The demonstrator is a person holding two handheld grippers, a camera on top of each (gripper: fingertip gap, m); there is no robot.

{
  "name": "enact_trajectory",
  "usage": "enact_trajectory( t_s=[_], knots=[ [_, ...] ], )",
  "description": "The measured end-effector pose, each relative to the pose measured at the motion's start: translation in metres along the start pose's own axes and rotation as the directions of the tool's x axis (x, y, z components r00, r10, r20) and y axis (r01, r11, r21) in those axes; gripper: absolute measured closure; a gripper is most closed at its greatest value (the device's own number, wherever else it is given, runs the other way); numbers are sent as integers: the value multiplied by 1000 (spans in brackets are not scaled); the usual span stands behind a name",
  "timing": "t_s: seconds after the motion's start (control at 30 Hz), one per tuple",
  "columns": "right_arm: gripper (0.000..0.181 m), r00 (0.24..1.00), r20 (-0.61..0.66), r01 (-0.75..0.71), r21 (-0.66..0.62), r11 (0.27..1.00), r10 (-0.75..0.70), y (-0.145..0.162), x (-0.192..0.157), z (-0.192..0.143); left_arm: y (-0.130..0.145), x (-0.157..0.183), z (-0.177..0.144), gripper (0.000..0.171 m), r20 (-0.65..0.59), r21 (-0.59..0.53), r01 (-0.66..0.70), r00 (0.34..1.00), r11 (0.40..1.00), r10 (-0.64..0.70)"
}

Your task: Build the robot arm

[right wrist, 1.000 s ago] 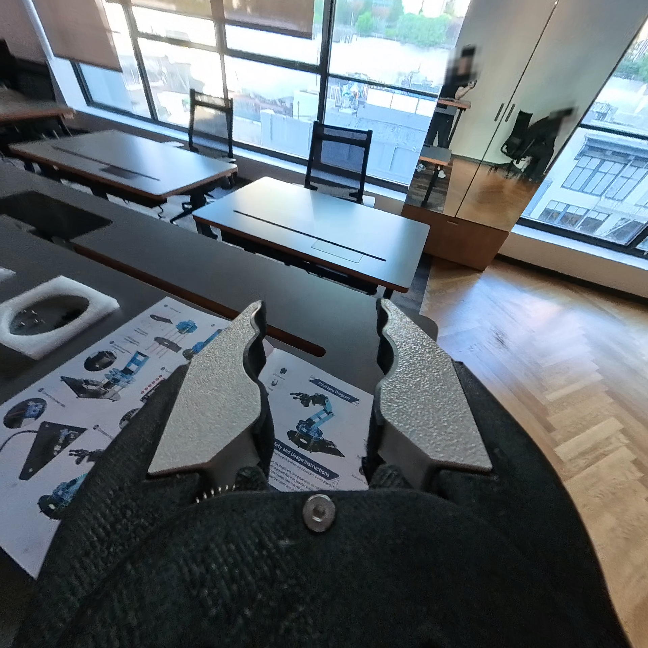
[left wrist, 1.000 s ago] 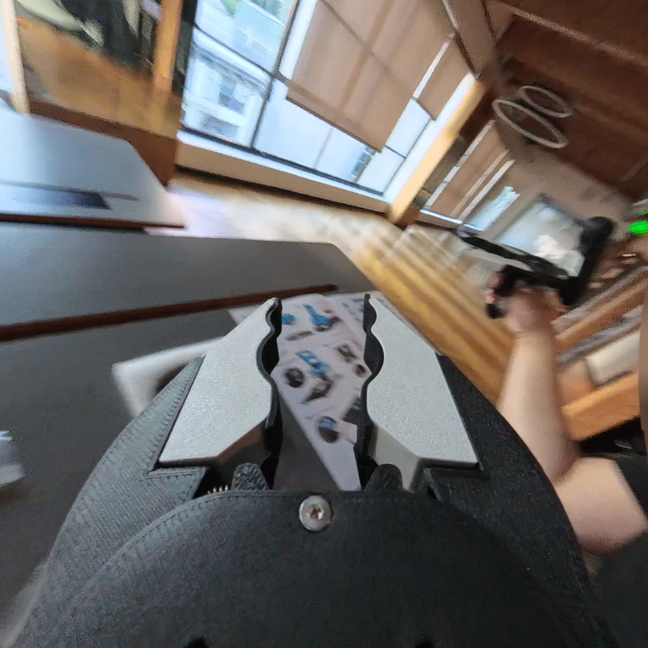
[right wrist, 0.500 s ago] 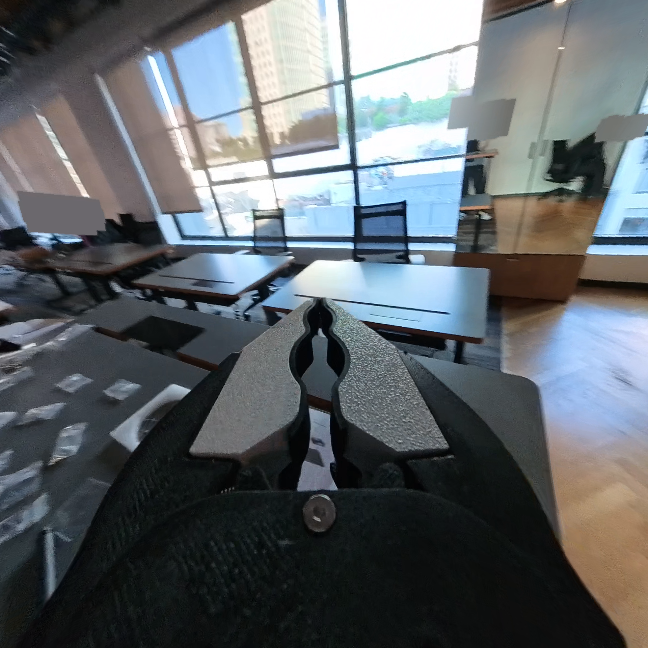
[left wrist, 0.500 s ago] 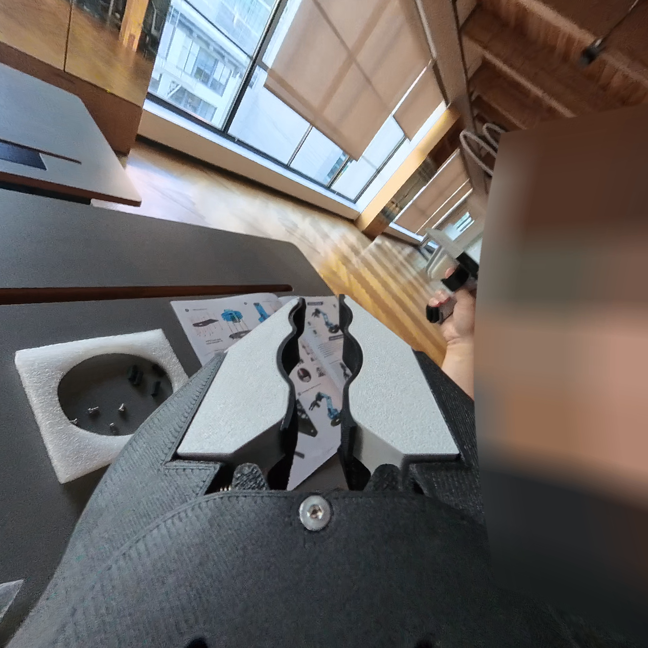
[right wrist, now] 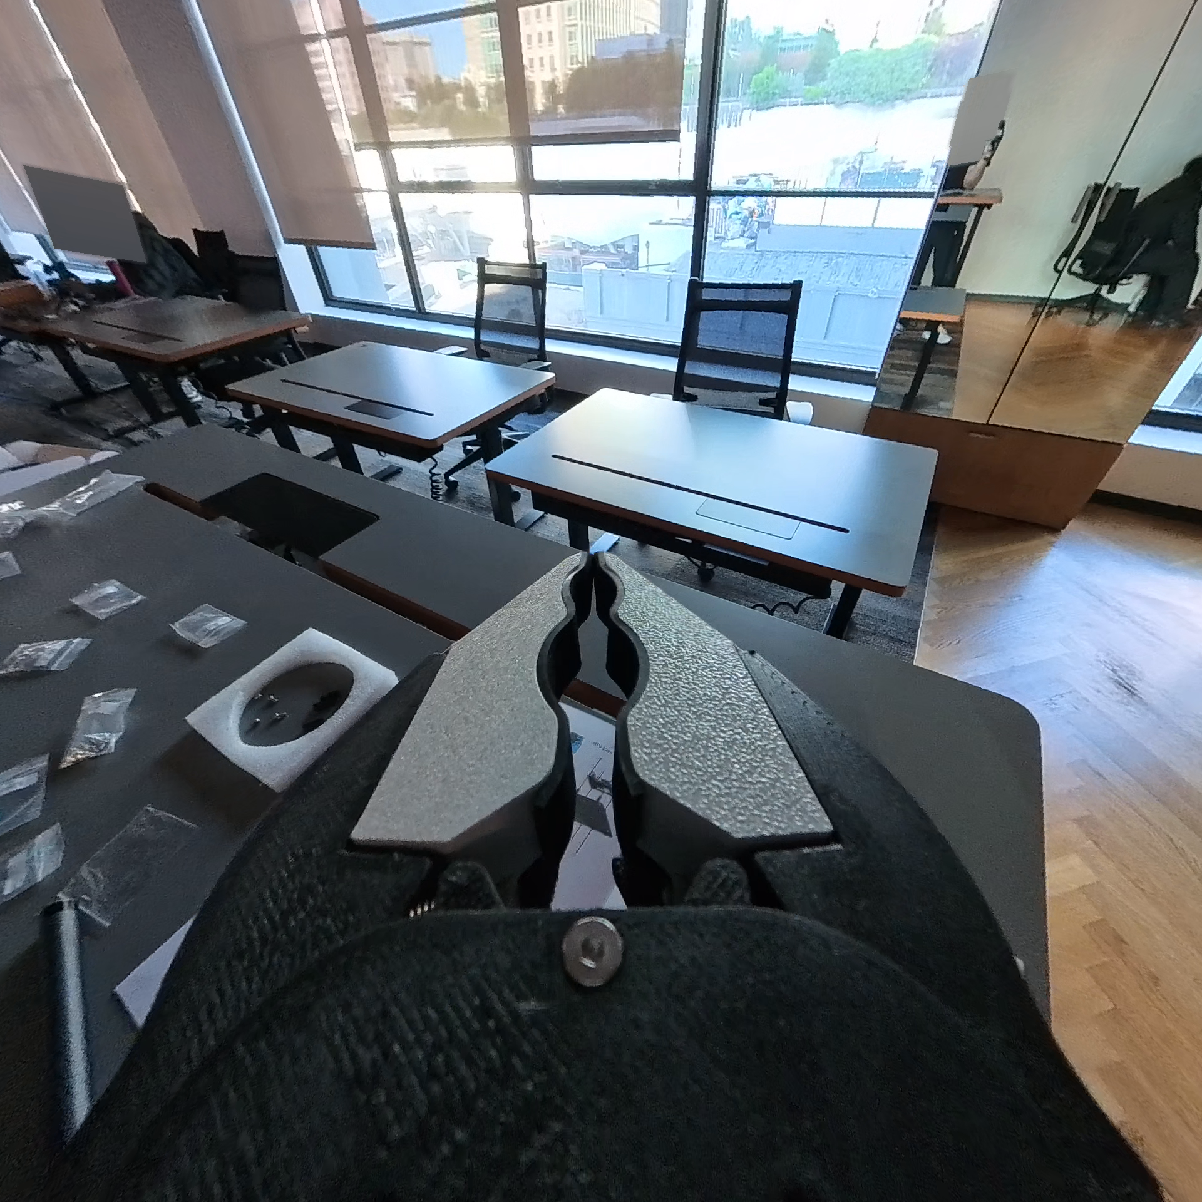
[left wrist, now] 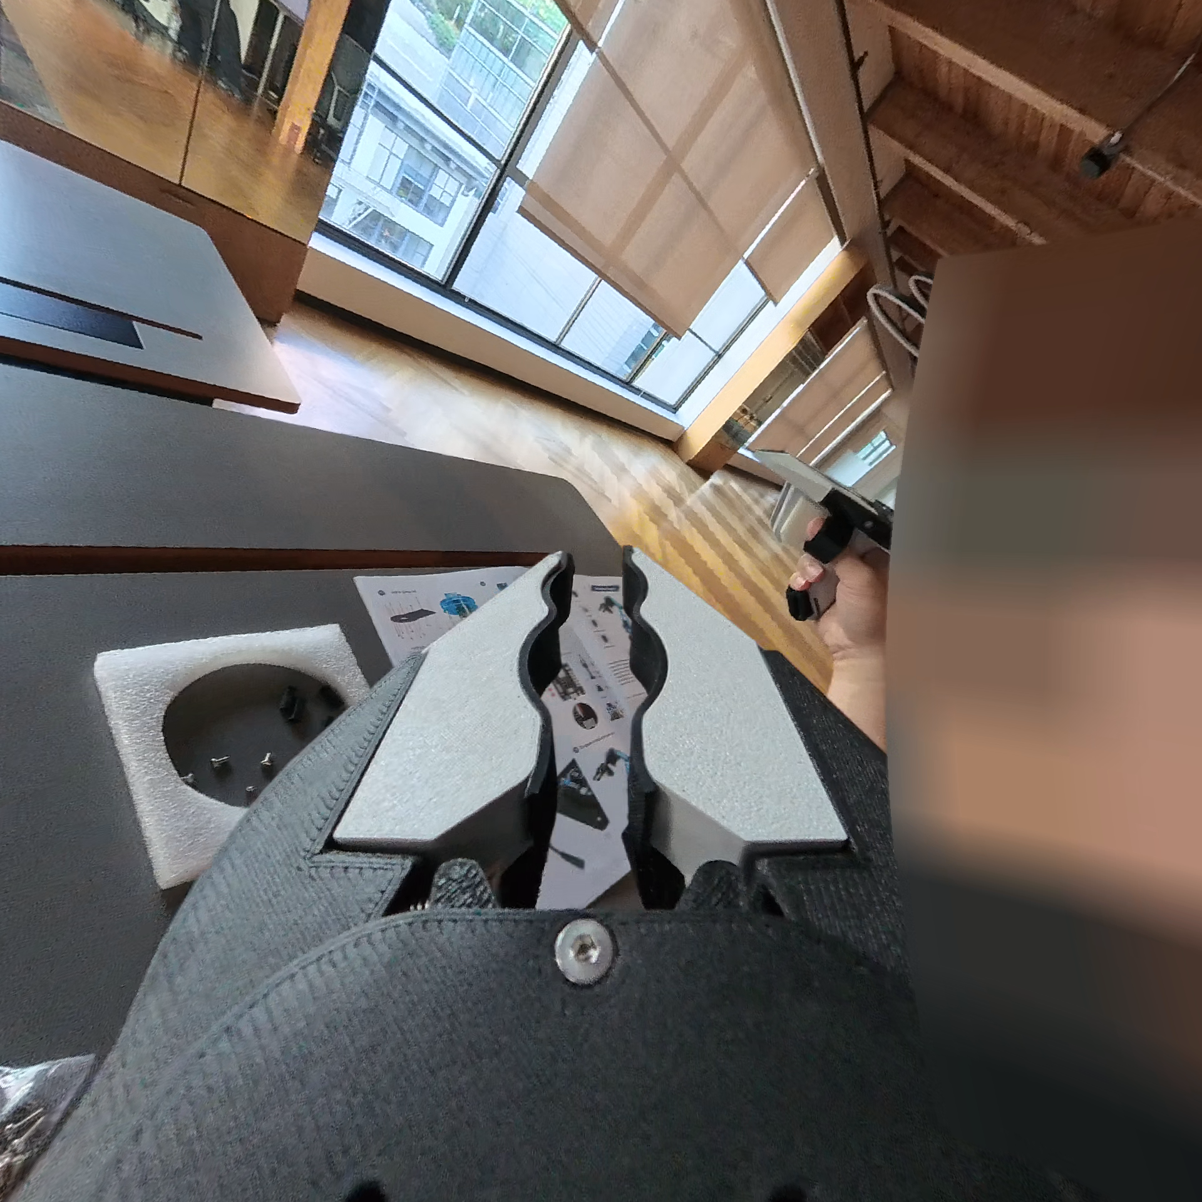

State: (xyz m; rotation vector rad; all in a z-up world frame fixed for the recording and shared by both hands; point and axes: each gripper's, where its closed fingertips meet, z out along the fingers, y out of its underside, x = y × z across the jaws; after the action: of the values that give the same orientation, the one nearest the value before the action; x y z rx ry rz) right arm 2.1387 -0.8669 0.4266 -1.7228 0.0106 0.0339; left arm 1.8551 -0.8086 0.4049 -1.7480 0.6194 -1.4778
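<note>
Left gripper (left wrist: pixel 592 566) narrowly parted, empty, hovering over printed instruction sheet (left wrist: pixel 588 709) on dark surface (left wrist: pixel 195 494); sheet judged light, limp, best pinched at an edge. White foam tray (left wrist: pixel 146 748), holding small screws, at 9 o'clock; right gripper (right wrist: pixel 594 563) closed, empty.

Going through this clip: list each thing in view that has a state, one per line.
left gripper: slightly open, empty, above the leaflet
right gripper: shut, empty
foam tray: flat on the table, small screws in its round hollow
leaflet: unfolded, flat
plastic bags: lying scattered
</note>
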Motion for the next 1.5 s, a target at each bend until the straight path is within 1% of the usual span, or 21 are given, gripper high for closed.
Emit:
enact_trajectory(
  t_s=[0.2, 0.4, 0.53, 0.6, 0.67, 0.7, 0.73, 0.77, 0.87, 0.93, 1.0, 1.03, 1.07, 1.13, 1.2, 1.23, 1.27, 1.3, 1.37, 1.43, 1.5],
  knots=[
    [181, 1000, 11, -11, -8, 1000, 11, 1, 3, -3, -1, -1, -1, 159, -2, 4, 8, 1000, 1000, -8],
    [181, 999, 46, 16, -36, 999, -15, 4, -8, 1, -4, 3, -4, 159, 6, 7, -31, 999, 999, 31],
    [181, 994, 86, 66, -53, 996, -61, 0, -27, 0, -14, 7, -11, 160, 43, 46, -106, 994, 993, 104],
    [181, 989, 125, 88, -32, 996, -84, -7, -42, -2, -12, 11, -8, 161, 15, 53, -81, 997, 995, 80],
    [181, 978, 181, 110, -15, 994, -106, -13, -60, -3, 2, 28, 7, 161, -101, 4, -25, 995, 1000, 25],
    [181, 972, 208, 117, -7, 993, -113, -15, -69, -4, 10, 40, 18, 165, -152, -20, -28, 988, 999, 25],
    [181, 966, 230, 118, 1, 993, -115, -17, -76, -4, 15, 57, 28, 171, -207, 3, -79, 975, 997, 78],
    [181, 961, 253, 115, 11, 993, -114, -20, -84, -5, 21, 76, 37, 171, -242, 39, -135, 960, 990, 141],
    [181, 940, 327, 83, 61, 995, -99, -32, -104, -10, 57, 139, 51, 171, -338, 14, -236, 913, 972, 227],
    [181, 920, 385, 38, 104, 994, -75, -40, -114, -14, 89, 167, 45, 171, -329, -8, -275, 909, 961, 257],
    [178, 901, 433, -43, 117, 992, -12, -46, -121, -15, 125, 181, 26, 171, -276, -51, -288, 924, 956, 264],
    [177, 888, 460, -80, 114, 990, 18, -48, -126, -16, 140, 186, 11, 171, -246, -52, -276, 935, 960, 256],
    [177, 868, 496, -99, 112, 989, 31, -50, -134, -18, 151, 193, -11, 171, -226, -25, -260, 942, 965, 248],
    [177, 829, 559, -99, 126, 987, 12, -55, -153, -24, 163, 201, -66, 171, -116, 65, -237, 963, 969, 243],
    [174, 810, 586, -70, 158, 985, -36, -60, -173, -30, 172, 202, -138, 171, 76, 156, -252, 967, 955, 242],
    [172, 801, 594, -40, 176, 984, -73, -61, -184, -32, 177, 204, -179, 171, 192, 188, -277, 951, 942, 242],
    [168, 797, 594, -8, 186, 983, -106, -60, -196, -33, 182, 205, -223, 171, 320, 205, -305, 919, 930, 231],
    [162, 792, 597, 23, 179, 984, -127, -58, -210, -34, 189, 207, -269, 171, 449, 216, -328, 870, 920, 204],
    [160, 751, 637, 103, 148, 984, -175, -47, -251, -40, 202, 221, -364, 170, 661, 243, -365, 740, 899, 122],
    [160, 685, 685, 187, 163, 969, -248, -34, -303, -56, 218, 241, -456, 165, 828, 236, -405, 560, 884, 36],
    [161, 597, 740, 247, 200, 948, -311, -17, -365, -78, 231, 267, -542, 163, 931, 214, -465, 364, 859, -35]
  ],
)
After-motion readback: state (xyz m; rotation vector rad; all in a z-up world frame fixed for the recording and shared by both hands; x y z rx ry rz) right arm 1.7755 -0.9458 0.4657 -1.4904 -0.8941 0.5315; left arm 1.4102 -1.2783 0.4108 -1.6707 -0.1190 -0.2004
